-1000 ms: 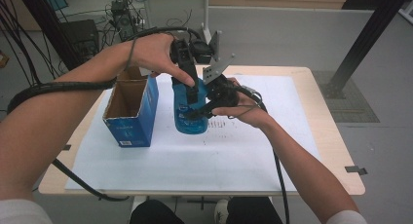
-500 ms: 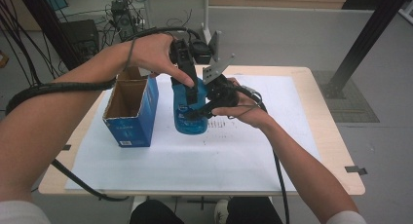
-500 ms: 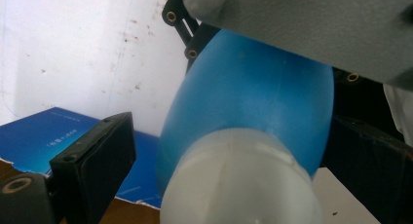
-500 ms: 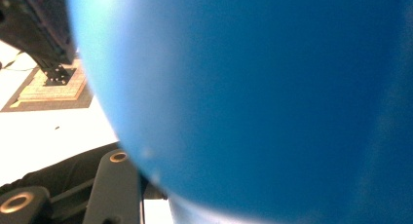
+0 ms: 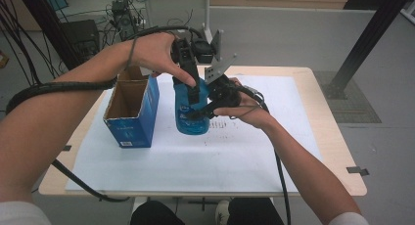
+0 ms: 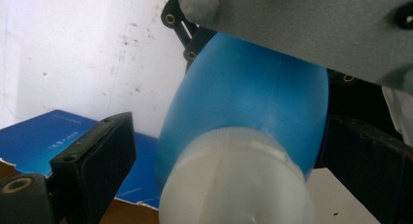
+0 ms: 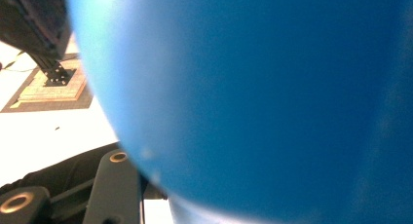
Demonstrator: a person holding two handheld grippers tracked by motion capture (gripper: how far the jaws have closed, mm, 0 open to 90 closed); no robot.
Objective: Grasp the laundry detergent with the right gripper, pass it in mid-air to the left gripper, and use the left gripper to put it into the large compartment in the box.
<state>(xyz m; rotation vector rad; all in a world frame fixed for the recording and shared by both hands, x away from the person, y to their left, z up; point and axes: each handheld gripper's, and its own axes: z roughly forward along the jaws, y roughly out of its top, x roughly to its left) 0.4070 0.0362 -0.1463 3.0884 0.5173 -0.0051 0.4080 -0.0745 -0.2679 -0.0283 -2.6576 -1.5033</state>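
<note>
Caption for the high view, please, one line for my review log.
Both grippers, left and right, meet at a blue bottle standing beside an open blue box.

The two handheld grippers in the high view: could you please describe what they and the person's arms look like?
Both grippers are black. The right gripper carries a grey three-cornered plate on top, and a thin black cable trails from it along the forearm. A thick black cable runs from the left gripper over that forearm. The jaws are square black pads. Short white sleeves show at the shoulders.
</note>
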